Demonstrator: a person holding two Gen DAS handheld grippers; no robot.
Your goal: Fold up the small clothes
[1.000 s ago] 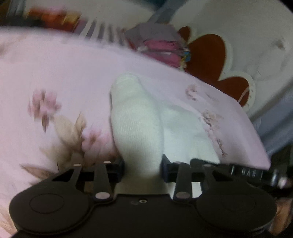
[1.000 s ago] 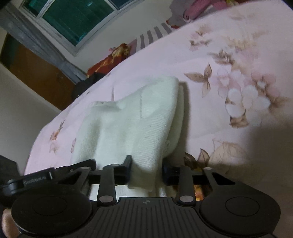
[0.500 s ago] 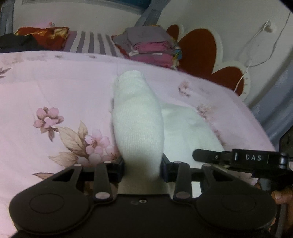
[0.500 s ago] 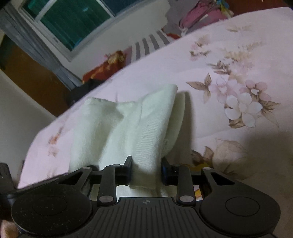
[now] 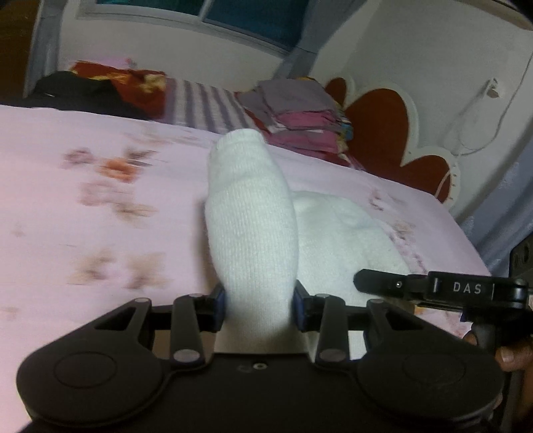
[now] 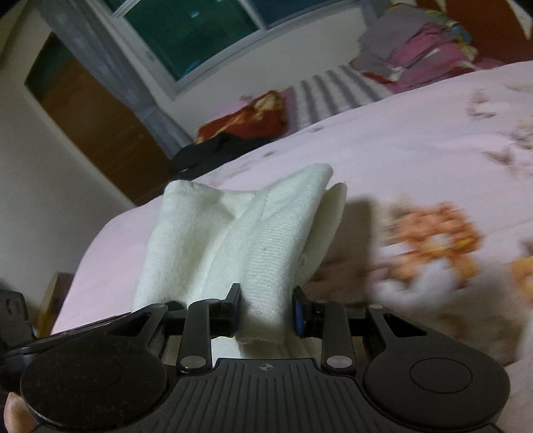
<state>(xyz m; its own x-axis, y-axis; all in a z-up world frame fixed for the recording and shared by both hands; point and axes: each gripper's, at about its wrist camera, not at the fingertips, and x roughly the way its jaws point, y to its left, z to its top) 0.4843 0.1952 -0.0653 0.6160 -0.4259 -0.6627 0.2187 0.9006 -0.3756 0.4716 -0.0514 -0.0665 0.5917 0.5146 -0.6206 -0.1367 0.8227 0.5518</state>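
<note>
A small white knit garment is held up over the pink floral bedsheet. My left gripper is shut on one end of it, which rises as a rounded fold between the fingers. My right gripper is shut on another end of the white garment, which drapes away to the left in folds. The right gripper also shows at the right of the left wrist view, close beside the left one.
A stack of folded grey and pink clothes sits at the far side of the bed by a red heart-shaped headboard. Red, black and striped fabrics lie at the far edge. A window and wooden door stand beyond.
Both grippers have lifted and tilted up with the white garment still held, so more of the wall and window shows. The garment hangs more bunched between them.
</note>
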